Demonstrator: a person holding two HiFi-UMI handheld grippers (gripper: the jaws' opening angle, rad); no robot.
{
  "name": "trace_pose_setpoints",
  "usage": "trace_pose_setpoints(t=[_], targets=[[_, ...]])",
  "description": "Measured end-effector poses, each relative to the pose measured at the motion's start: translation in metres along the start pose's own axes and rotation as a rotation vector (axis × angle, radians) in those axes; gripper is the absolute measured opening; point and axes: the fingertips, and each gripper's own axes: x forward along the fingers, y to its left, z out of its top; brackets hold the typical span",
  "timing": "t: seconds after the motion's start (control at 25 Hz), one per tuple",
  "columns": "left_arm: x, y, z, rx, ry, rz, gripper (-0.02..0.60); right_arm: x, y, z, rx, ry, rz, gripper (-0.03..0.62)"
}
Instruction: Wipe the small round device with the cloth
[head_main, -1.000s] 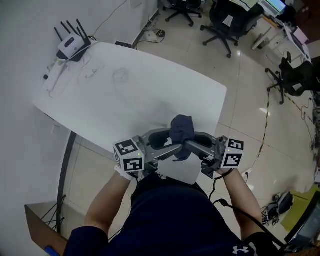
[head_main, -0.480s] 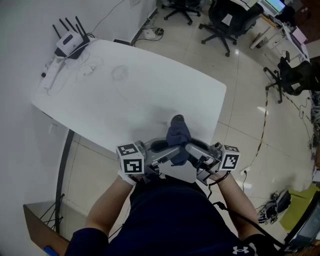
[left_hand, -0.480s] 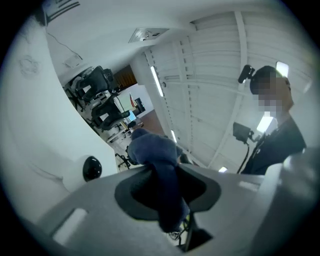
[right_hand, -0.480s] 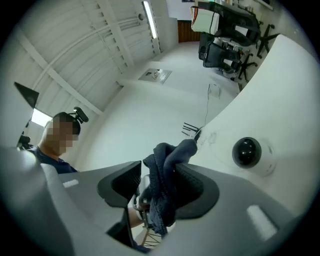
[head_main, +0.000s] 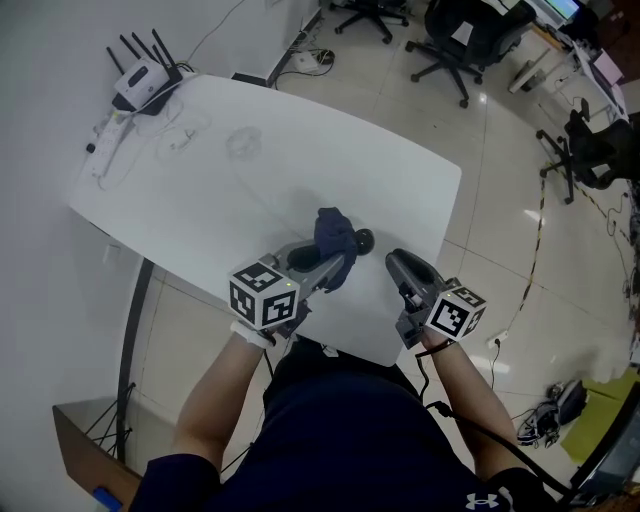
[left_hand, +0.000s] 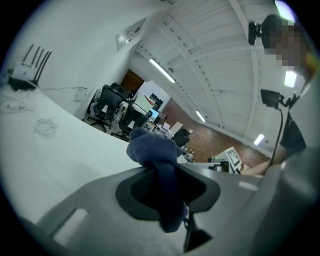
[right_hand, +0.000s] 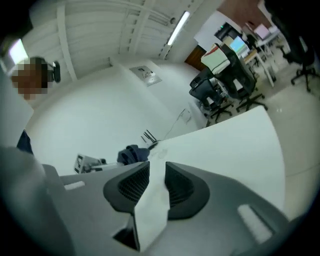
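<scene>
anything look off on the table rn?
Nothing stands out. The blue cloth is bunched up beside the small round device, and the router sits at the table's far corner. No spills or damage visible.

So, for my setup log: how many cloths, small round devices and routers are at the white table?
cloth: 1
small round device: 1
router: 1
Total: 3

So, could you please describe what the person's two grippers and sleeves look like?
Both the left gripper and right gripper are grey, with dark ribbed pads and a white cube of black square markers at the back. A black cable trails from the right one. The person wears dark navy short sleeves.
</scene>
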Motion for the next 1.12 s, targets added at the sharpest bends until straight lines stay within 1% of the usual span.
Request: trace_pose_setpoints(t=[0.08, 0.16, 0.24, 0.32, 0.44, 0.64, 0.8, 0.92, 1.0, 1.04, 1.12], targets=[[0.019, 0.003, -0.004, 0.084, 0.090, 0.036, 0.092, 0.010, -0.015, -0.008, -0.118, 0.057, -0.090, 0.103], [0.036, 0.004, -0.008, 0.152, 0.174, 0.054, 0.094, 0.023, -0.021, -0.017, -0.238, 0.125, -0.129, 0.103], [0.047, 0.006, -0.009, 0.181, 0.230, 0.050, 0.094, 0.036, -0.018, -0.023, -0.336, 0.170, -0.131, 0.103], [0.053, 0.010, -0.007, 0.169, 0.263, 0.030, 0.094, 0.046, -0.013, -0.025, -0.398, 0.185, -0.119, 0.101], [0.053, 0.025, -0.006, 0.097, 0.295, 0.000, 0.094, 0.056, -0.008, -0.025, -0.438, 0.191, -0.103, 0.087], [0.050, 0.071, -0.013, -0.064, 0.320, -0.017, 0.095, 0.064, -0.009, -0.026, -0.423, 0.217, -0.072, 0.087], [0.050, 0.104, -0.038, -0.233, 0.321, -0.026, 0.095, 0.065, -0.010, -0.032, -0.422, 0.239, -0.073, 0.089], [0.053, 0.113, -0.063, -0.359, 0.334, -0.038, 0.095, 0.065, -0.010, -0.038, -0.448, 0.252, -0.073, 0.089], [0.057, 0.117, -0.075, -0.430, 0.327, -0.041, 0.097, 0.064, -0.010, -0.040, -0.474, 0.255, -0.077, 0.089], [0.058, 0.119, -0.080, -0.450, 0.326, -0.034, 0.097, 0.064, -0.011, -0.041, -0.481, 0.257, -0.080, 0.089], [0.061, 0.126, -0.090, -0.446, 0.345, 0.012, 0.098, 0.064, -0.011, -0.041, -0.486, 0.259, -0.084, 0.089]])
